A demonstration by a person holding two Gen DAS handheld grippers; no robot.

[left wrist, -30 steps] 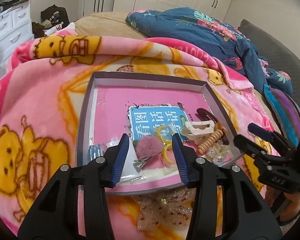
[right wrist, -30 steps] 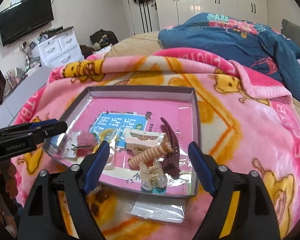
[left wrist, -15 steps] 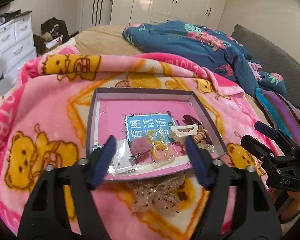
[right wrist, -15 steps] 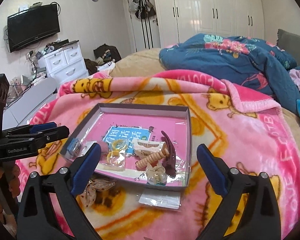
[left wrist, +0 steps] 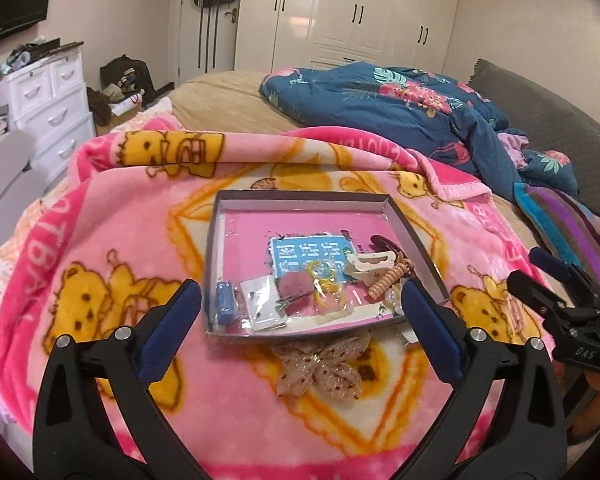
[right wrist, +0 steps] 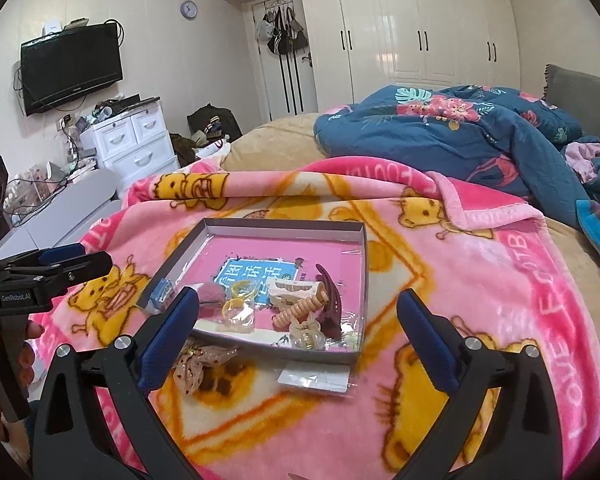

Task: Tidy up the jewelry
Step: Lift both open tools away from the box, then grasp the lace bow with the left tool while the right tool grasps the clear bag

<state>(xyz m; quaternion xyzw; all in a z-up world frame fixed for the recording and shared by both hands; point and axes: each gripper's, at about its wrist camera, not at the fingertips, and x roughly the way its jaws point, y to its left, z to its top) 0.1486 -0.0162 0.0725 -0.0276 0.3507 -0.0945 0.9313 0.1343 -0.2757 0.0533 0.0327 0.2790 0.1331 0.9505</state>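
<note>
Both the left gripper (left wrist: 300, 316) and right gripper (right wrist: 296, 324) hang wide open and empty above the bed. Clips and rings crowd the near end of the tray (left wrist: 300, 199); a beige bow (left wrist: 324, 364) lies just outside the tray's near wall. It looks light, soft and floppy, so pinching its knotted centre seems best.

Shallow tray (right wrist: 362, 248) on pink blanket (right wrist: 480, 264), holding hair clips (right wrist: 300, 308); right gripper (right wrist: 296, 320) spread wide, empty; beige bow (right wrist: 198, 364) beside tray.

tray (left wrist: 416, 236) on blanket (left wrist: 100, 240) | hair clips (left wrist: 380, 268) in tray, right | bow (left wrist: 320, 364) before tray
</note>
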